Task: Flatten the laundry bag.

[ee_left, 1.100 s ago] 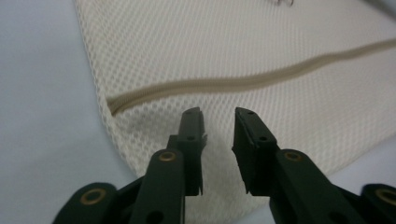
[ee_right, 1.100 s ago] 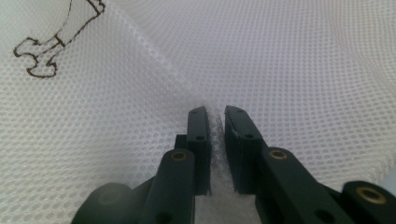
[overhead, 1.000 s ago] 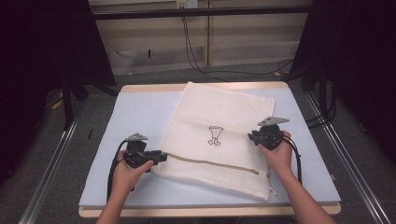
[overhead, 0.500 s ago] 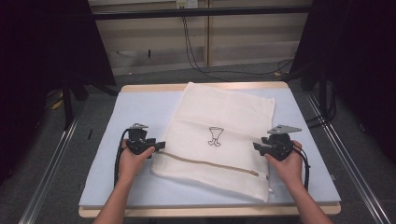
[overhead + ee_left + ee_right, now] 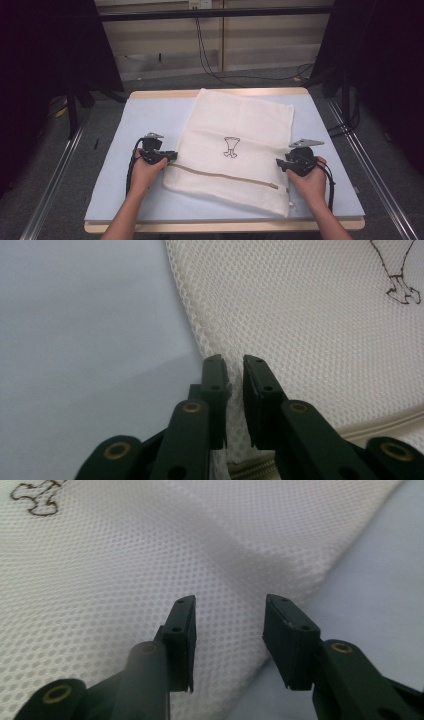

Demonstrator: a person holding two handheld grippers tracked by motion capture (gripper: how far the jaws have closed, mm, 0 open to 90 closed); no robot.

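Now the mesh bag's [image 5: 235, 150] edge has just been pinched by the left gripper [image 5: 235, 371], so the right gripper [image 5: 229, 611] (jaws open over mesh) should be squeezed shut before anything is lifted.

Pale blue table [image 5: 125, 130] with a light wooden edge along the far and near sides. Lying flat on it, a white mesh laundry bag [image 5: 240, 125], folded over, perhaps in two layers, tan zipper near the front.
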